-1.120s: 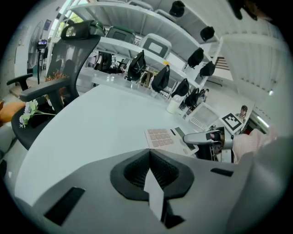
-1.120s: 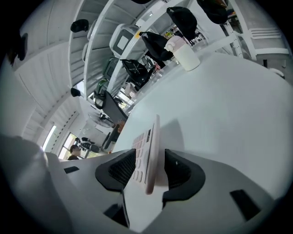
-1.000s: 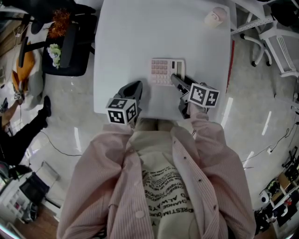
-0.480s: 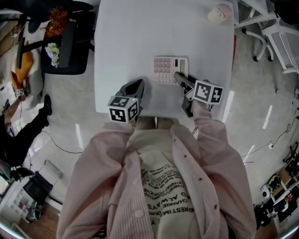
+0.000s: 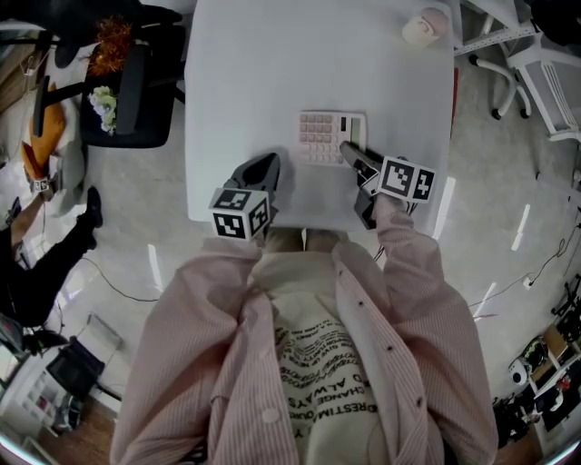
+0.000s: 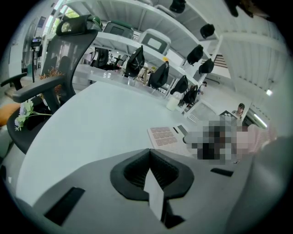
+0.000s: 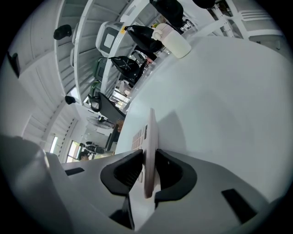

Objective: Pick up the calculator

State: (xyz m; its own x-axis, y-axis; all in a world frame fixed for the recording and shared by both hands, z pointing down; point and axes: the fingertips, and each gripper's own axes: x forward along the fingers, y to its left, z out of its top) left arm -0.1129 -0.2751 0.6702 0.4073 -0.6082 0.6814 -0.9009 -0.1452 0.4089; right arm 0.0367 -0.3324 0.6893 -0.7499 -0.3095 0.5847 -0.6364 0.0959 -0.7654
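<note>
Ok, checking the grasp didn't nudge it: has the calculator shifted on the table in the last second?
No. The calculator lies as far from the table's near edge and the cup as before; the whole view just drifted right.

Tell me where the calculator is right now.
In the head view the calculator lies on the white table, right of centre in the near half; its near right corner sits between the right tongs, whose jaws are closing on it.
</note>
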